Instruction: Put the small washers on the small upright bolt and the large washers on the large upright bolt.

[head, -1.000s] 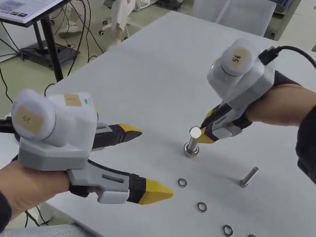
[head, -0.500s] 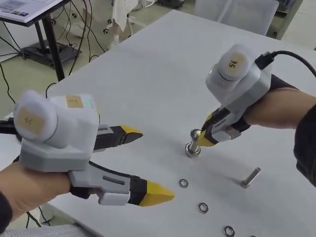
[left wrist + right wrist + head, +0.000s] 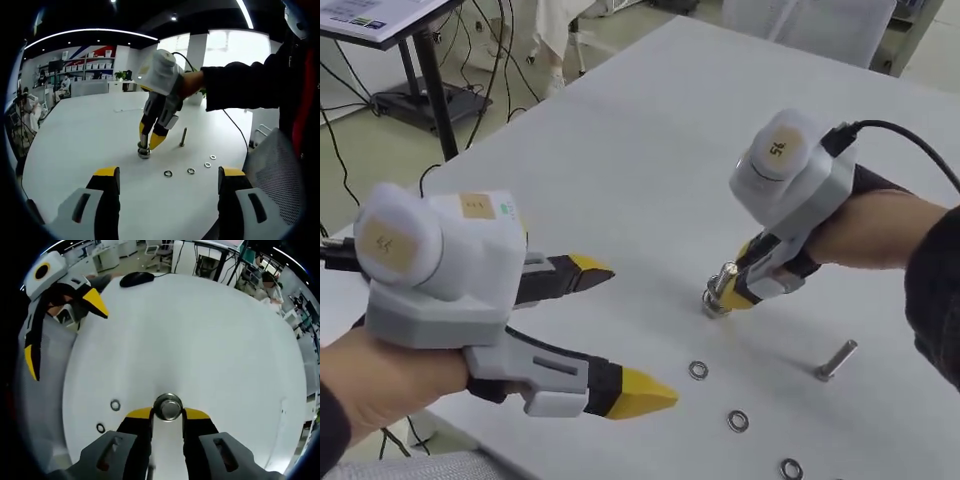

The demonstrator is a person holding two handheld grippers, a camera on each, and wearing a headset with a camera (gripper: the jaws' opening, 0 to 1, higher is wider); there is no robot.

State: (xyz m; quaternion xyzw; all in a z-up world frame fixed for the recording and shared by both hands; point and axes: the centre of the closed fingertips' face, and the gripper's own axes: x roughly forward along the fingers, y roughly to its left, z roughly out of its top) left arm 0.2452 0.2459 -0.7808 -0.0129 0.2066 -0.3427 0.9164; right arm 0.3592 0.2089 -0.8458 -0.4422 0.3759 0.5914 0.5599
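Bolt [image 3: 721, 284] stands upright betw. R tool [image 3: 168, 413] tips, grip unclear; L tool [image 3: 169, 173] spread.

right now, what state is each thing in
left gripper: open, empty
right gripper: tips flank the large bolt, grip unclear
large bolt: upright
small bolt: upright, standing alone
washers: loose, flat on the table

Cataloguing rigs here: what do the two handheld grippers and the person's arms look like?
Both the left gripper and right gripper have pale grey blocky bodies with tan handwritten stickers and black fingers ending in pointed yellow tips. A black cable leaves the right one. A dark sleeve covers the right arm.
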